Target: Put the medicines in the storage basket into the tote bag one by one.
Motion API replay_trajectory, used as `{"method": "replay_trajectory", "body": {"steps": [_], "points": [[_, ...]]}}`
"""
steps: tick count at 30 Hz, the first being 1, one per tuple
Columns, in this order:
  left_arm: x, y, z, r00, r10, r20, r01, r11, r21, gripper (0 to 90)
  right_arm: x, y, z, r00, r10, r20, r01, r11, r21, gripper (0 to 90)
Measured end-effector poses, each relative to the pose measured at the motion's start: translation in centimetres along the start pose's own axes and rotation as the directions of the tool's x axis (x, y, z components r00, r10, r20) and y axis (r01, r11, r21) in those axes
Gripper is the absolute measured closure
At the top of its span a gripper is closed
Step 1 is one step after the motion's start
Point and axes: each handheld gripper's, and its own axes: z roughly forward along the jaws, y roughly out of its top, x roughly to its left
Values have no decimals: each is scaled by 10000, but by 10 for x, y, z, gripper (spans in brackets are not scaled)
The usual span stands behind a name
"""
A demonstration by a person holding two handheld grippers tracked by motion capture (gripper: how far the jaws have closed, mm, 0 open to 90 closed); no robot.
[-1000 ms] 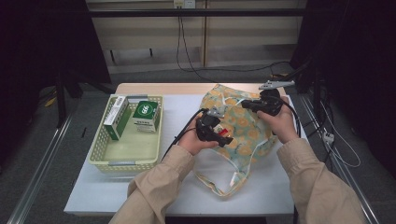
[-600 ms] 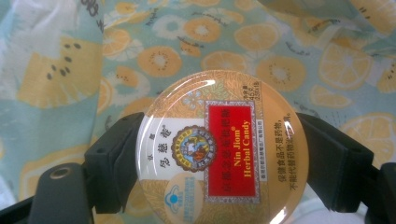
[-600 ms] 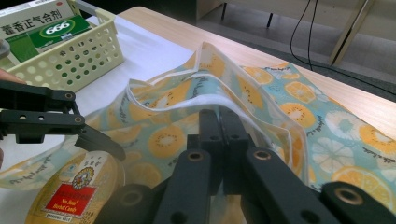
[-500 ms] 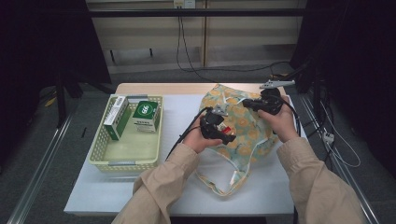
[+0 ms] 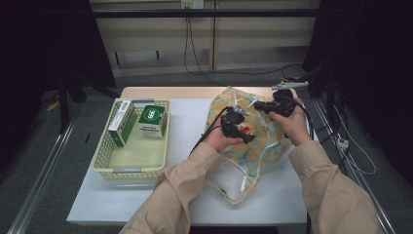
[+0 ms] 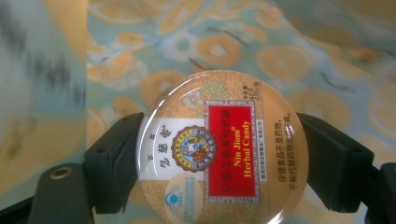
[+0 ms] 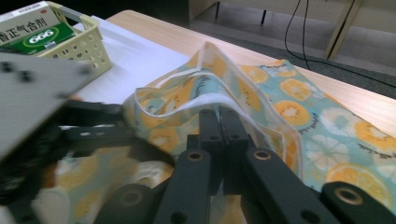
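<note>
A round gold tin of Nin Jiom Herbal Candy (image 6: 222, 149) with a red label is clamped between the two black fingers (image 6: 114, 163) of my left gripper (image 5: 238, 127). It hangs just over the fruit-print cloth bag (image 5: 272, 144), whose fabric lies right behind the tin. My right gripper (image 7: 219, 116) is shut on the bag's white-trimmed rim (image 7: 205, 77) and holds it lifted, so the mouth gapes toward the left gripper. In the high view the right gripper (image 5: 258, 105) is at the bag's far side. The left gripper's grey plate (image 7: 37, 88) looms blurred at the left.
A pale yellow basket (image 5: 131, 163) stands at the table's left with two green-and-white medicine boxes (image 5: 152, 119) at its far end. The bag's white handles (image 5: 238, 183) trail toward the front edge. Cables run across the floor behind the table.
My left gripper has carried the tin to the right, closer to the bag's mouth. The right gripper has stayed on the bag's rim, rising slightly.
</note>
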Motion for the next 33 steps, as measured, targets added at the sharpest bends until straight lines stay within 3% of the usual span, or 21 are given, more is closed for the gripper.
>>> {"method": "replay_trajectory", "body": {"steps": [2, 5, 7, 10, 16, 21, 33], "points": [[6, 6, 7, 9993, -276, -269, 265, 9988, -422, 204, 2, 1, 1, 10000, 28, 18, -28, 10000, 12, 900], [17, 10, 13, 9934, -887, -728, 787, 9883, -1309, 190, 3, 2, 1, 9999, 57, 142, -58, 10000, 27, 900], [21, 9, 14, 9891, -1121, -950, 1010, 9883, -1146, 153, 5, 3, 1, 9999, 34, 164, -35, 10000, 43, 900], [17, 5, 10, 9927, -888, -820, 829, 9939, -723, 123, 6, 2, 0, 9999, -23, 105, 22, 9999, 103, 900], [10, -2, -13, 9958, -416, -813, 385, 9985, -398, 122, 11, 2, -2, 9999, -63, 115, 62, 9999, 137, 900], [8, -9, -33, 9956, -503, -786, 447, 9964, -714, 123, 19, -1, 0, 9998, -173, 21, 173, 9996, 208, 900], [-1, -23, -76, 9964, -435, -724, 378, 9962, -780, 115, 27, -12, -1, 9999, -144, -13, 144, 9995, 269, 900]]}}
